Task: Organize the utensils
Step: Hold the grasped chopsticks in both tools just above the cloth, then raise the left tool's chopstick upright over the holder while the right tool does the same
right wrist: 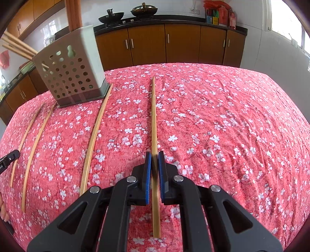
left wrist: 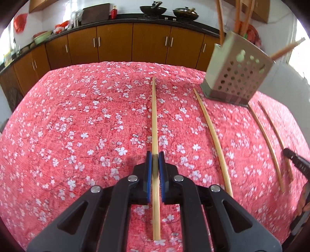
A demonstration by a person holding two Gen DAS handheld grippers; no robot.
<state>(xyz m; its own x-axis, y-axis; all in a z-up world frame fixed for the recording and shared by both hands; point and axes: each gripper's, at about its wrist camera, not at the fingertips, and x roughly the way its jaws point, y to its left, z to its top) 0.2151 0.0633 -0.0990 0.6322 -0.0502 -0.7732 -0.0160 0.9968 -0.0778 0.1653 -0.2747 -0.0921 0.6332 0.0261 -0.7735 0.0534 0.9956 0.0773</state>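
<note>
Left wrist view: the left gripper (left wrist: 155, 157) pinches a chopstick (left wrist: 154, 116) that points to 12 o'clock on the red flowery cloth (left wrist: 77, 126). At 1 o'clock stands the holder (left wrist: 238, 77) — sticks inside. Right wrist view: the right gripper (right wrist: 154, 157) pinches another chopstick (right wrist: 154, 116), holder at 10 o'clock.

Kitchen backdrop, brown cabinets (left wrist: 114, 42) under a dark counter (right wrist: 174, 18), two woks (left wrist: 153, 9) on the stove, white tiled wall (right wrist: 174, 6), daylight through a window (right wrist: 286, 17) on the right
</note>
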